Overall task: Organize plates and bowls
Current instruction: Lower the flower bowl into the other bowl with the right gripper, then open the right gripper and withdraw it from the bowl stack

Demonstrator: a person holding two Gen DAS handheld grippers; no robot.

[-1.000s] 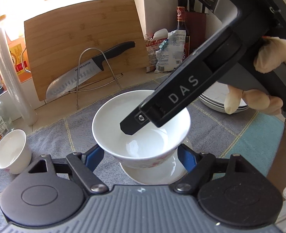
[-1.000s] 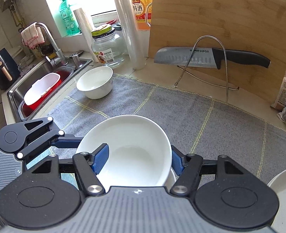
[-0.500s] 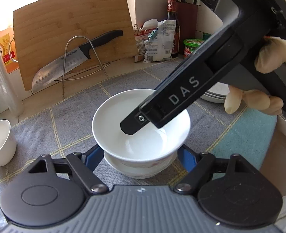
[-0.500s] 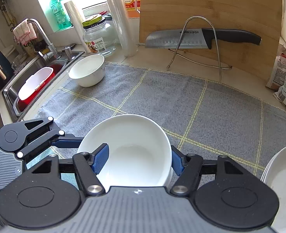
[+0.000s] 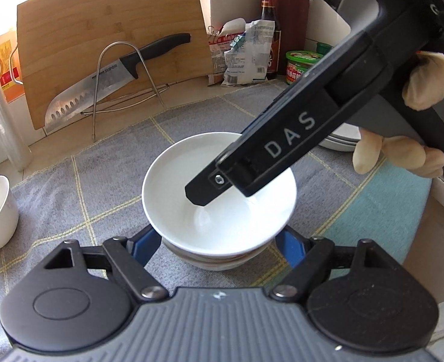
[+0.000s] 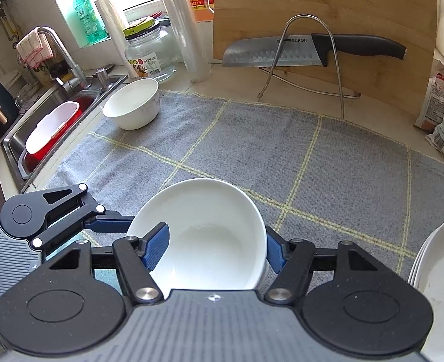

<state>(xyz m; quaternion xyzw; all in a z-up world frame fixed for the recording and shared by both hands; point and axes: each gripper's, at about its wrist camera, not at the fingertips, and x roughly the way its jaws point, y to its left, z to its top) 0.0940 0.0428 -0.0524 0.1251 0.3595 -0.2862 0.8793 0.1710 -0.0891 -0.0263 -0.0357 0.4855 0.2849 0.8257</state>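
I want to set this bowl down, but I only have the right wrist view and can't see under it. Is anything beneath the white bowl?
Observer: Yes. The left wrist view shows a second bowl with a reddish band directly under the white bowl, which sits nested in it.
Operator: Where are the left gripper's pads?
Observer: The left gripper has its blue pads on either side of the stack, just below the top rim. The rim hides whether they touch.
Operator: What's behind my stack of plates?
Observer: A green-lidded jar stands on the counter beyond the plates.
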